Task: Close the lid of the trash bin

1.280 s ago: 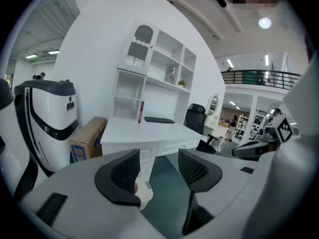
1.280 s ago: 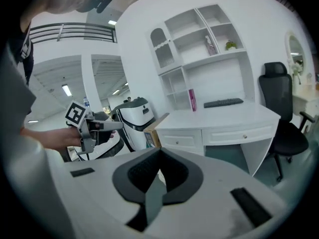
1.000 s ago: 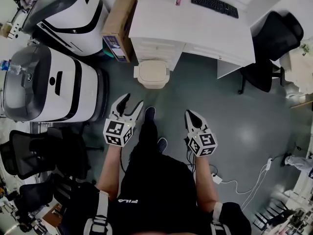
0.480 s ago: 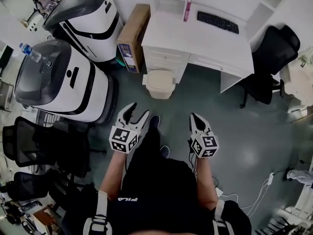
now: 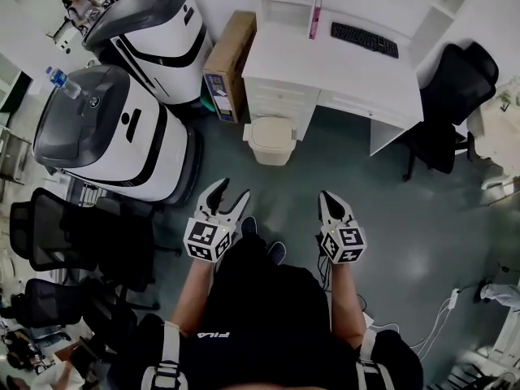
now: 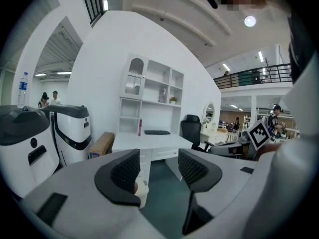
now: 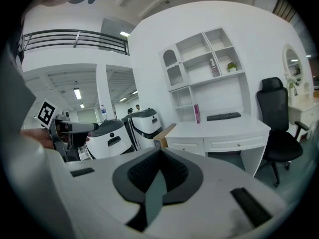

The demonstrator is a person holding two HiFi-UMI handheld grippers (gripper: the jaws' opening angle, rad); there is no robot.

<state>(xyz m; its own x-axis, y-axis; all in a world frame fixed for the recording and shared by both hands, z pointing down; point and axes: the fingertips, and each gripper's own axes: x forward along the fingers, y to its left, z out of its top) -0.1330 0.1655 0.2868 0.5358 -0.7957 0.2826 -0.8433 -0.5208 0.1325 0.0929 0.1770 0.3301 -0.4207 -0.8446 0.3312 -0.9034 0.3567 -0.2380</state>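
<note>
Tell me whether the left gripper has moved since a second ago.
Yes. The left gripper has drawn slightly back from the trash bin, toward the person, though the view itself shifted too.

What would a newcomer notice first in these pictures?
Two bulky white-and-grey machines fill the upper left of the head view. In front of the person, the left gripper is open and the right gripper shut, both empty. Beyond them a cream trash bin stands by the white desk, lid apparently down.
</note>
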